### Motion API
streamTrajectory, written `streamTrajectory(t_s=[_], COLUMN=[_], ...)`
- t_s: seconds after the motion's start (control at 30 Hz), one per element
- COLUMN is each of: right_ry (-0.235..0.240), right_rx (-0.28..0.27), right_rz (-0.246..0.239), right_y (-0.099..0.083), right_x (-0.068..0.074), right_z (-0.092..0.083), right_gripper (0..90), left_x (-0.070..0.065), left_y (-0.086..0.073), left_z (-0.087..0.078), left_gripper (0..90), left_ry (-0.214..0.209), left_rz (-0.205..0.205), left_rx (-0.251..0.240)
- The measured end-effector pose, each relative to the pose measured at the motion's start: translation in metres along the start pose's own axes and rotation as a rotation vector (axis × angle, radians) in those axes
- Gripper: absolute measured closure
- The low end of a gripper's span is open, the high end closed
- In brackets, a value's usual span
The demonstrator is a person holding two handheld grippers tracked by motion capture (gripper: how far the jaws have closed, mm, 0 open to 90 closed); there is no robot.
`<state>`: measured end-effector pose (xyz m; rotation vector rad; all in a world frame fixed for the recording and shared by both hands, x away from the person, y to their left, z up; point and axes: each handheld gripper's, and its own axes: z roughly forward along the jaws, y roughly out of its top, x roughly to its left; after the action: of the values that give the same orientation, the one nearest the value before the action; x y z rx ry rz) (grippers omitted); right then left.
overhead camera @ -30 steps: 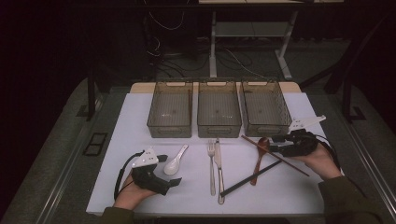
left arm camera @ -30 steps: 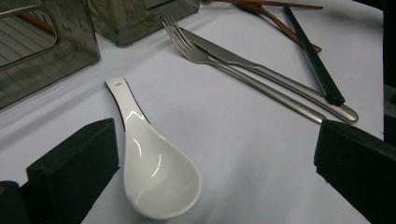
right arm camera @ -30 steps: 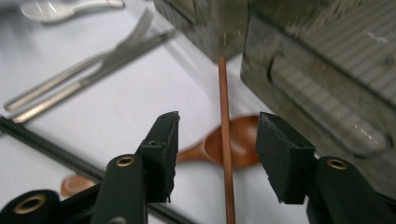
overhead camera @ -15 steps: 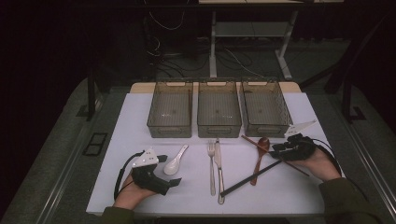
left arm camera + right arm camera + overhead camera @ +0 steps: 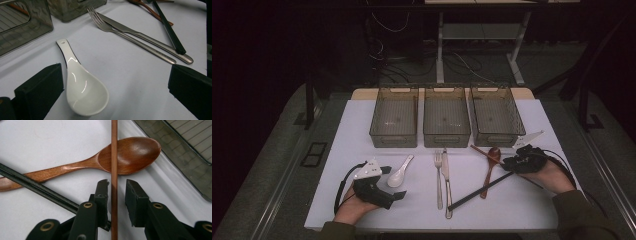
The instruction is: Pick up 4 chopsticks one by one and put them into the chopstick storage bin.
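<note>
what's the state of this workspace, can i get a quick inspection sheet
surface: white table, no spills seen
job's things: brown chopstick lying across the wooden spoon; white soup spoon flat on the table
clutter: fork, knife, black chopstick; three clear bins in a row, nothing seen inside
grippers: right gripper jaws just been closing around the brown chopstick, gap left on one side; left gripper jaws wide either side of the soup spoon
cables: gripper cable looped by the left hand; loose cables on the floor behind
surroundings: dark room, desk legs beyond the table
</note>
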<state>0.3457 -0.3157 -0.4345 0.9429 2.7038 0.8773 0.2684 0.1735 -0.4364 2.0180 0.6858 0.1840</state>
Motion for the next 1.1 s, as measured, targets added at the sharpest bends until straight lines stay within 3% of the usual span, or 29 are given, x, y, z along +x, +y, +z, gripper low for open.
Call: streamTrajectory(t_s=[0.67, 1.1], right_ry=[-0.006, 0.002], right_rx=[0.027, 0.020], right_rz=[-0.041, -0.041], right_y=[0.0006, 0.0006], right_x=[0.0035, 0.0027], right_z=[0.0026, 0.0013], right_gripper=[82.7, 83.7], left_x=[0.0001, 0.0000], left_y=[0.0000, 0.0001], left_z=[0.0000, -0.0002], left_gripper=[0.0, 0.0], left_ry=[-0.001, 0.000], left_rz=[0.000, 0.000], left_rx=[0.000, -0.001])
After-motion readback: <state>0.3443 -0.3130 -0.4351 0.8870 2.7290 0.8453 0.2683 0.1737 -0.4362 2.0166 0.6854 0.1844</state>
